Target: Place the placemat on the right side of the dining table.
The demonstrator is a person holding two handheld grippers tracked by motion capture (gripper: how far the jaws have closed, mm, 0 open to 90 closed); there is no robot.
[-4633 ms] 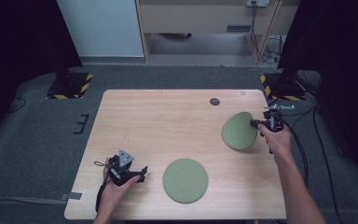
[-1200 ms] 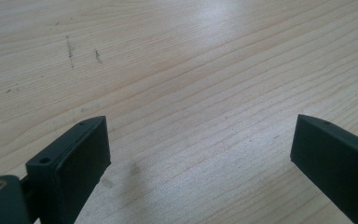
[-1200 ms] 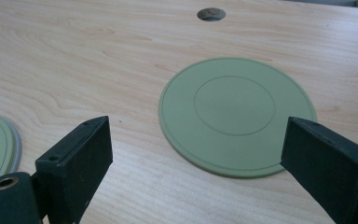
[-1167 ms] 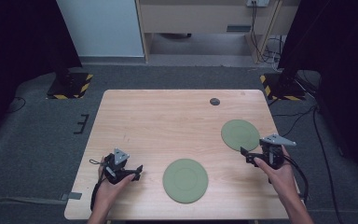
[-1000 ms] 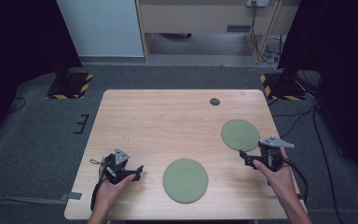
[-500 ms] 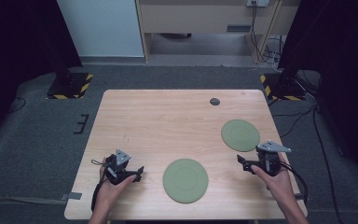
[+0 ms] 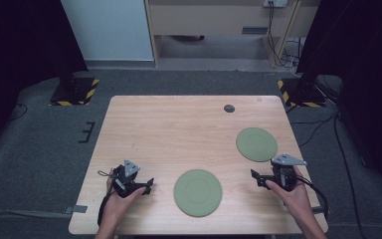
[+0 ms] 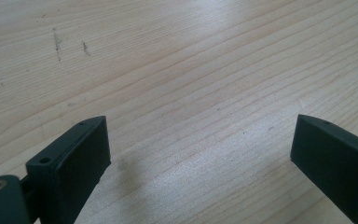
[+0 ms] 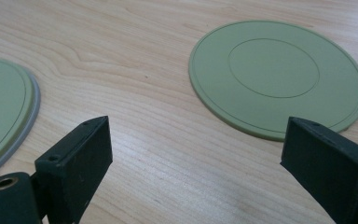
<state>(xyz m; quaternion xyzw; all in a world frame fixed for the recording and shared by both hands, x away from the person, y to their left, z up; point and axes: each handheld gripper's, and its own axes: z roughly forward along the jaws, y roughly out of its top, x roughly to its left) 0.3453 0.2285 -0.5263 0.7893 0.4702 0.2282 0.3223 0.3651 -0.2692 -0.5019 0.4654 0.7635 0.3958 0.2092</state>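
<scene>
We see two flat, round, pale green plates lying on the light wooden table (image 7: 179, 129), and neither is held. The far plate (image 7: 256, 144) sits toward the right edge; in the right gripper view it (image 9: 279, 79) shows a thin raised rim and a faint inner ring marking a central circle, with a matt, even surface. The near plate (image 7: 197, 192) lies close to the front edge, between our two hands; in the right gripper view its edge (image 9: 4, 116) shows a grey lip under the green face. Our right gripper (image 7: 259, 180) rests low over the table just below the far plate and well right of the near one, its jaws spread wide with only bare wood between them. Our left gripper (image 7: 146, 185) sits near the front left, just beside the near plate but apart from it, jaws likewise wide apart over bare, faintly scuffed wood (image 8: 70, 46). A small dark disc (image 7: 229, 108) lies near the table's far edge.
</scene>
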